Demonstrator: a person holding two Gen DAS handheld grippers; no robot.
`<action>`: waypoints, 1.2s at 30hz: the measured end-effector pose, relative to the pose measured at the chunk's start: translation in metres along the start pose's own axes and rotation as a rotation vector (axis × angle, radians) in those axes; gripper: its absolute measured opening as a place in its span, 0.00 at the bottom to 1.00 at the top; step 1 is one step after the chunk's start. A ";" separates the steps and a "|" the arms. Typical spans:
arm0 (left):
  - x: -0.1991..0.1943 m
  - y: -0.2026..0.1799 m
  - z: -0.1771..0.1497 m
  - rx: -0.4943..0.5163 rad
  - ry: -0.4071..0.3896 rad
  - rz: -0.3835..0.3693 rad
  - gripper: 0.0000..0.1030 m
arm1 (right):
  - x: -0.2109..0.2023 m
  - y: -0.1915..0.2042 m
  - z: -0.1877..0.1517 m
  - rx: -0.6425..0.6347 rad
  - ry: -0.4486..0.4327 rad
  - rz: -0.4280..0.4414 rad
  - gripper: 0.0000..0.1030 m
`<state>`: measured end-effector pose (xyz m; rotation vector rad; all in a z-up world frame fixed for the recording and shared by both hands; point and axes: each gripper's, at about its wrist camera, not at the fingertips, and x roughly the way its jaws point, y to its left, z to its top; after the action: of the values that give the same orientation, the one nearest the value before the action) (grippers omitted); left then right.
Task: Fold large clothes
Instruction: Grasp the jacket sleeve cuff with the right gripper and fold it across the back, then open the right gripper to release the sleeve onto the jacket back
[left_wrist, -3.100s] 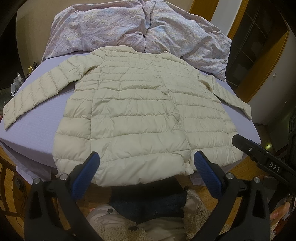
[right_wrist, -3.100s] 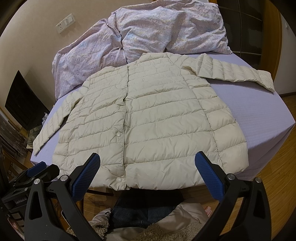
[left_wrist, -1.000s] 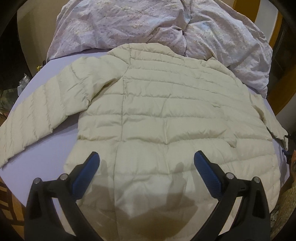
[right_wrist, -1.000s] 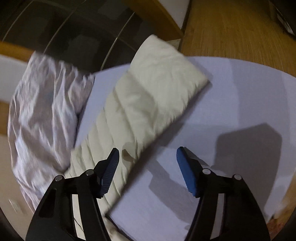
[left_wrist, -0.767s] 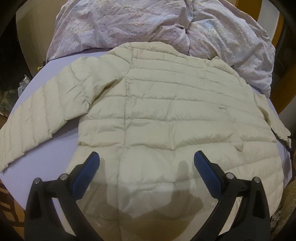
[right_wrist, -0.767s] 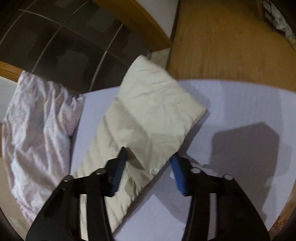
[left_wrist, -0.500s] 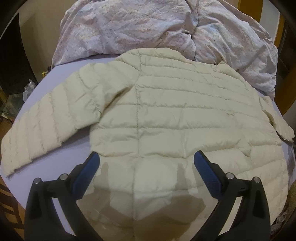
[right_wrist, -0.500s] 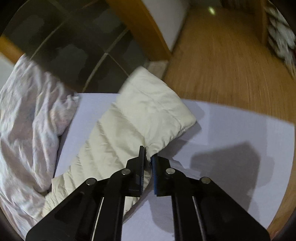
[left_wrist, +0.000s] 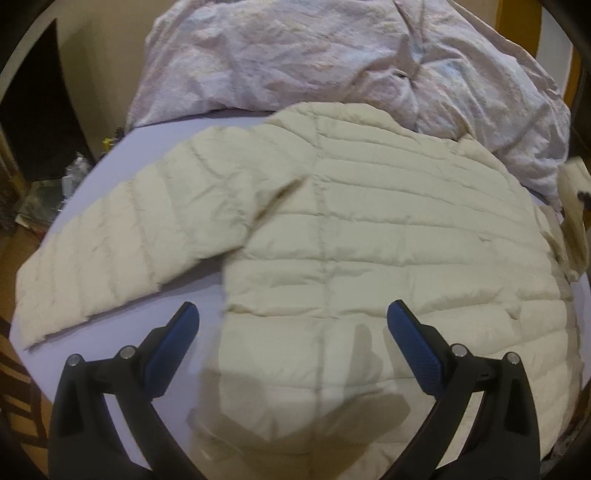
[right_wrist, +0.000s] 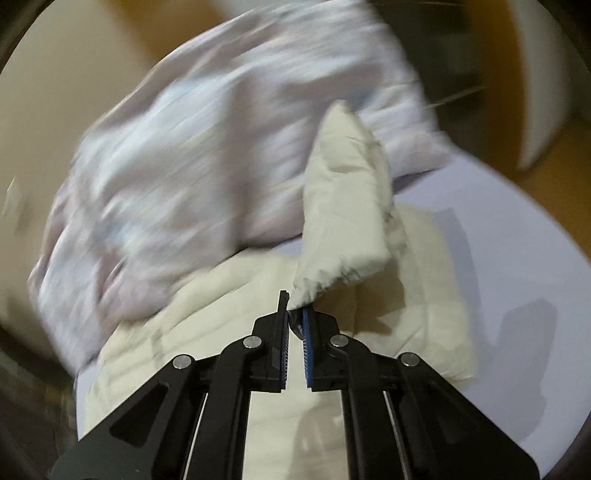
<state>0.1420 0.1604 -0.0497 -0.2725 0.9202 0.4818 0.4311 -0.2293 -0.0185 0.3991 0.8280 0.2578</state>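
Note:
A cream quilted puffer jacket (left_wrist: 369, 236) lies flat on the lilac bed sheet (left_wrist: 155, 140), its left sleeve (left_wrist: 110, 236) stretched out to the left. My left gripper (left_wrist: 291, 332) is open and empty, hovering over the jacket's lower left side. My right gripper (right_wrist: 294, 314) is shut on the cuff of the right sleeve (right_wrist: 343, 206) and holds it lifted above the jacket body (right_wrist: 229, 317). The lifted sleeve also shows at the right edge of the left wrist view (left_wrist: 574, 206).
A crumpled pale floral duvet (left_wrist: 332, 62) is heaped at the head of the bed behind the jacket; it also shows in the right wrist view (right_wrist: 177, 155). Wooden floor (left_wrist: 14, 373) lies past the bed's left edge, with clutter (left_wrist: 48, 199) beside it.
My right gripper closed on the right sleeve's cuff, lifted it off the sheet and swung it in over the jacket. My left gripper drifted left across the jacket, still open.

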 end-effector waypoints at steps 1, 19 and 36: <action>-0.002 0.004 0.000 -0.005 -0.008 0.018 0.98 | 0.006 0.020 -0.004 -0.043 0.033 0.033 0.07; -0.014 0.060 -0.006 -0.076 -0.037 0.151 0.98 | 0.086 0.195 -0.131 -0.361 0.415 0.215 0.07; -0.011 0.093 -0.017 -0.145 -0.007 0.145 0.98 | 0.062 0.207 -0.119 -0.409 0.274 0.194 0.56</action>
<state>0.0774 0.2297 -0.0533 -0.3364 0.9032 0.6849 0.3672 0.0080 -0.0410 0.0581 0.9785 0.6600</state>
